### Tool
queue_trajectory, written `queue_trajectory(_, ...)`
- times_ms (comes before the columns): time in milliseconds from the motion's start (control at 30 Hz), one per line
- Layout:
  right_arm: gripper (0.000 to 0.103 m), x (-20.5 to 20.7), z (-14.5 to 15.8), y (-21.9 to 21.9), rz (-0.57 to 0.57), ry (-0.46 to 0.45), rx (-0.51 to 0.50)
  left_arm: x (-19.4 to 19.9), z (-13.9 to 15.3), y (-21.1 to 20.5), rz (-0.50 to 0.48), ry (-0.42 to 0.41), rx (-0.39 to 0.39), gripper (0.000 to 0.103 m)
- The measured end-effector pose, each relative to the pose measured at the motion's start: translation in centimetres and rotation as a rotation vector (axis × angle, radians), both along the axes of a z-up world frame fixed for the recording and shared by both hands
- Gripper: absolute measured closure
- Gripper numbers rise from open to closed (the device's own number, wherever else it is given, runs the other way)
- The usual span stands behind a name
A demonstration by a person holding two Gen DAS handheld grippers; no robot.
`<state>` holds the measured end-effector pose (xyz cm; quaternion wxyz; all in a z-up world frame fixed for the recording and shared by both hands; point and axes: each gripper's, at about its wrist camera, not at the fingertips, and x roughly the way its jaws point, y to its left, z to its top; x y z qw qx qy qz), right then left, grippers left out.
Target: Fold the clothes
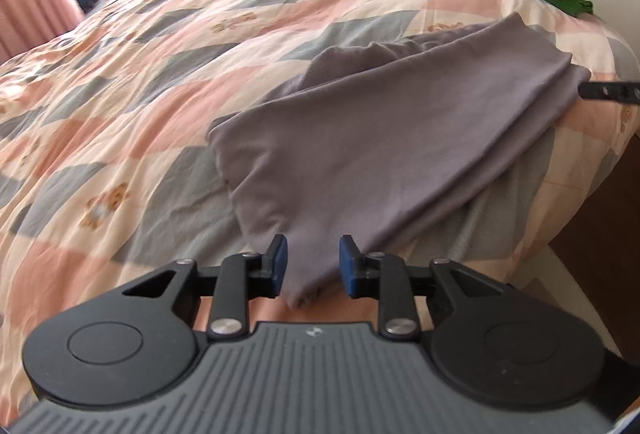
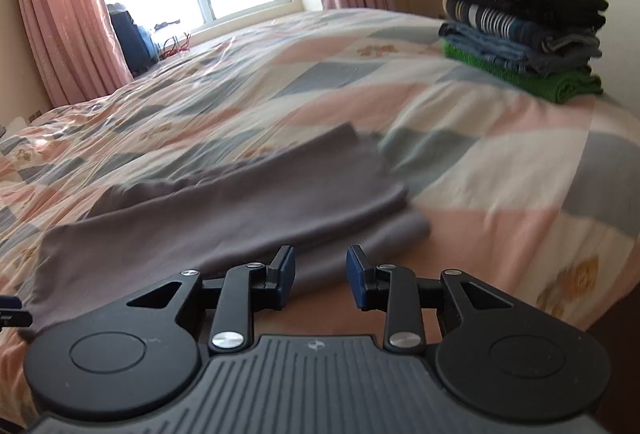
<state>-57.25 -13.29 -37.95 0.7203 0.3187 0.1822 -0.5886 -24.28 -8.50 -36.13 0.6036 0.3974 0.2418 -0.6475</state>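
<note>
Grey garment [image 1: 400, 138] half-folded near bed [image 1: 160, 74] edge; soft, light, limp, likely to sag. Left claw [image 1: 313, 266] apart, corner between pads, unpinched. Right claw [image 2: 321, 276] apart, empty. Best pinched at corners

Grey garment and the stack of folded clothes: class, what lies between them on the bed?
Only bare patchwork quilt separates the grey garment from the stack of folded clothes; the right wrist view shows it.
</note>
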Motion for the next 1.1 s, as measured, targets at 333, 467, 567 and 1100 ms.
queue_trajectory(333,0.052,3.7,2.5,5.2,0.064,0.084,-0.048,1.1,0.4,4.2,0.050,0.040,-0.028,0.071)
queue_trajectory(467,0.048,5.0,2.9,6.4,0.081,0.132,-0.063,1.8,0.4,5.2,0.058,0.052,-0.032,0.070)
queue_trajectory(567,0.046,6.0,2.9,7.0,0.097,0.161,-0.067,2.3,0.6,5.8,0.068,0.059,-0.039,0.069)
queue_trajectory(1100,0.039,6.8,2.2,6.6,0.122,0.180,-0.048,4.1,0.4,5.4,0.066,0.180,-0.023,0.060)
